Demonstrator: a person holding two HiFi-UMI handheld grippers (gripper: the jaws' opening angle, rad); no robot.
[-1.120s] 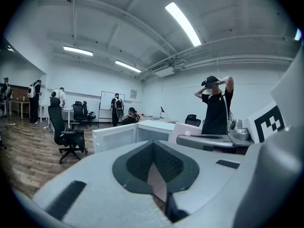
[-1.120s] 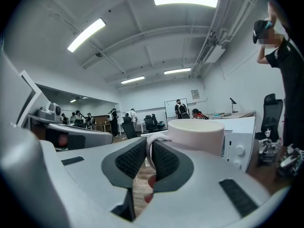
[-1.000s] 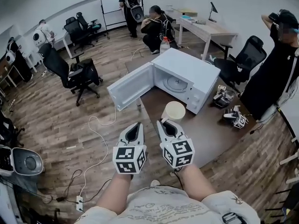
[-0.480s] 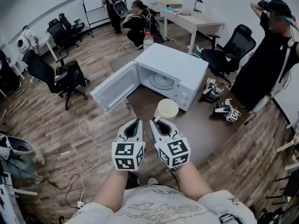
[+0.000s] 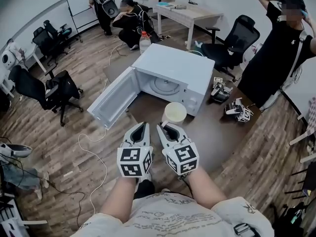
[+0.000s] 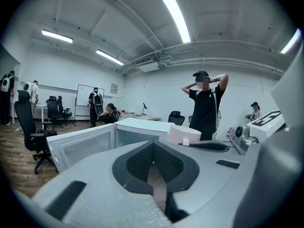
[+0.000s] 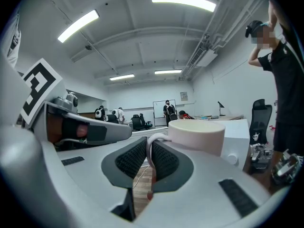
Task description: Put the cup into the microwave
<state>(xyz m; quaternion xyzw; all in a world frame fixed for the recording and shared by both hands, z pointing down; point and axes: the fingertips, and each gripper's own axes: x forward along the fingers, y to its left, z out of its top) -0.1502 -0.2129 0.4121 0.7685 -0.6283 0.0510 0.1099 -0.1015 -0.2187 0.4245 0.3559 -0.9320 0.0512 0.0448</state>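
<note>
The cream cup (image 5: pixel 174 112) hangs over the brown table just in front of the white microwave (image 5: pixel 173 68), near its control panel. My right gripper (image 5: pixel 165 127) is shut on the cup's handle. In the right gripper view the thin handle (image 7: pixel 148 151) is pinched between the dark pads, with the cup (image 7: pixel 197 134) beyond them. The microwave door (image 5: pixel 114 98) is swung wide open to the left, and the glass turntable (image 5: pixel 162 85) shows inside. My left gripper (image 5: pixel 142 126) stays beside the right one, shut and holding nothing. Its pads (image 6: pixel 153 167) meet in the left gripper view.
Two spare grippers (image 5: pixel 239 111) (image 5: pixel 219 89) lie on the table (image 5: pixel 217 137) right of the microwave. A person in black (image 5: pixel 276 53) stands at the right. Behind the microwave stands a bottle (image 5: pixel 144 42). Office chairs (image 5: pixel 54 90) and a white cable (image 5: pixel 94 147) occupy the floor at the left.
Both grippers have moved forward toward the microwave, the right one carrying the cup. The cup is now closer to the microwave's front.
</note>
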